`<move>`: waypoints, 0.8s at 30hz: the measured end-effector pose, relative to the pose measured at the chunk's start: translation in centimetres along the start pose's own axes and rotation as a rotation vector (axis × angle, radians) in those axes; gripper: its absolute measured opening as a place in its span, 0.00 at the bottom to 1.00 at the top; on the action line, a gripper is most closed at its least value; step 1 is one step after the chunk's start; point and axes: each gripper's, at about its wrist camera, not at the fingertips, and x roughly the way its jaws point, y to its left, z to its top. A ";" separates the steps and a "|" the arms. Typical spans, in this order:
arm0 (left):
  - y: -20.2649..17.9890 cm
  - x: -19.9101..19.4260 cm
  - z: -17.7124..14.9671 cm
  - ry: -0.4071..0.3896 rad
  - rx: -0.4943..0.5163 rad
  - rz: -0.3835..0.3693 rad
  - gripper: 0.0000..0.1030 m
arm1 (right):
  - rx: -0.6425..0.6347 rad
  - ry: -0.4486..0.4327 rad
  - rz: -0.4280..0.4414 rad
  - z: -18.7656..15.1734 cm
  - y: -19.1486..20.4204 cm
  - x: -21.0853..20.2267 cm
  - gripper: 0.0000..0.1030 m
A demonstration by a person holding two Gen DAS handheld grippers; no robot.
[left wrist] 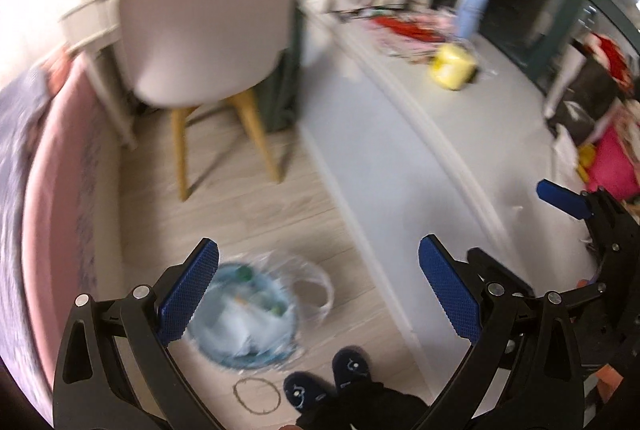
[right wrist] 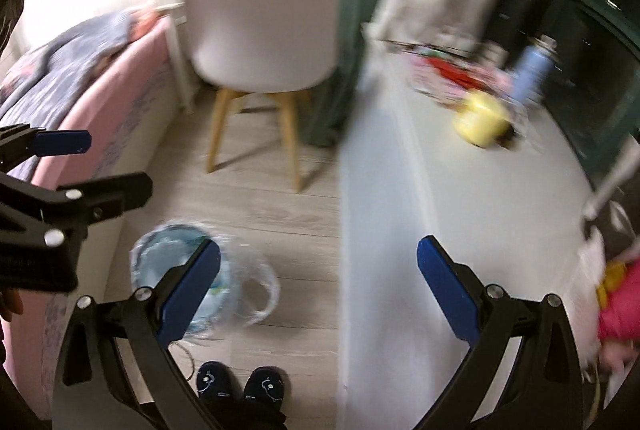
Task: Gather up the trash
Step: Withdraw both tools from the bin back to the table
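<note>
A small blue trash bin point(left wrist: 244, 314) lined with a clear plastic bag stands on the wood floor beside the pink bed; it holds crumpled paper and bits of trash. It also shows in the right wrist view point(right wrist: 176, 258). My left gripper point(left wrist: 320, 290) is open and empty, high above the floor with the bin under its left finger. My right gripper point(right wrist: 318, 294) is open and empty, to the right of the bin. Each gripper shows at the edge of the other's view. Both views are blurred.
A white chair point(left wrist: 208, 30) with wooden legs stands at a desk ahead. A grey window ledge point(left wrist: 400, 134) carries a yellow object point(left wrist: 454, 64), a blue bottle point(left wrist: 472, 10) and clutter. A thin ring point(left wrist: 256, 396) lies on the floor by dark slippers point(left wrist: 328, 378).
</note>
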 end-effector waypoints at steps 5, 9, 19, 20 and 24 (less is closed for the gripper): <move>-6.6 0.5 2.6 -0.016 0.119 -0.103 0.94 | 0.138 -0.001 -0.117 -1.5 -5.9 -2.6 0.93; -12.8 0.7 4.6 -0.035 0.227 -0.182 0.94 | 0.238 -0.012 -0.208 -3.2 -10.6 -4.8 0.93; -25.3 0.7 7.5 -0.077 0.402 -0.320 0.94 | 0.364 -0.034 -0.332 -5.9 -19.7 -7.8 0.93; -26.2 0.7 7.7 -0.076 0.411 -0.327 0.94 | 0.376 -0.035 -0.341 -6.2 -20.5 -8.0 0.93; -29.7 1.4 8.2 -0.068 0.449 -0.356 0.94 | 0.427 -0.043 -0.387 -7.1 -23.1 -8.8 0.93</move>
